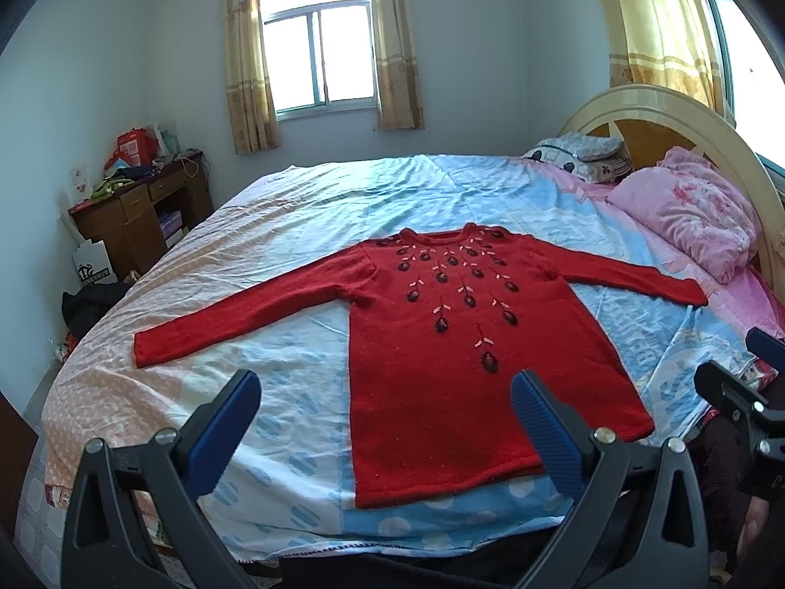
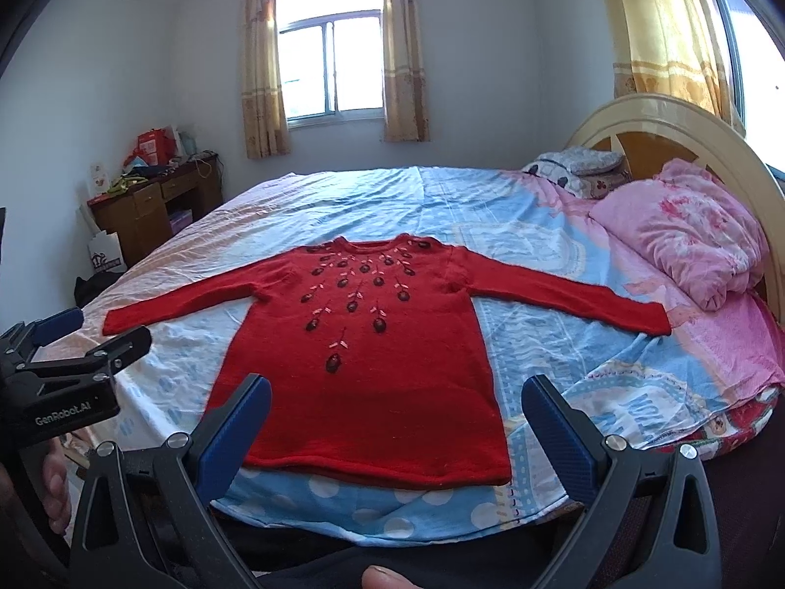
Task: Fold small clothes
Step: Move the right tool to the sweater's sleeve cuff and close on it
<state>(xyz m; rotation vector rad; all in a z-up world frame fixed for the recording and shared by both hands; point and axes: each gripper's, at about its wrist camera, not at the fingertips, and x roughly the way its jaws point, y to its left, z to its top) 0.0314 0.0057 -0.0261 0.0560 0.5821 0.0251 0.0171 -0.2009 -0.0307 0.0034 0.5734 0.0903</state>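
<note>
Clearly we have not begun folding: the sweater [image 1: 441,343] lies flat, face up, in the middle of the bed [image 1: 294,206], both sleeves spread out to the sides so that every edge is free to be taken. Its hem lies nearest us by the bed's near edge and its collar points away toward the window [image 1: 319,54], so the body's long axis runs straight away from us, while the sleeves make a second, wider line across it.

We hold the left gripper [image 1: 385,422] above the near edge of the bed with its jaws wide and nothing between them. The right gripper [image 2: 397,422] hangs likewise over the hem, jaws wide and empty. We judge this a ready stance, one claw for each side of the garment. A pillow [image 2: 687,235] sits by the headboard [image 2: 662,122], well apart from the right sleeve's cuff.
</note>
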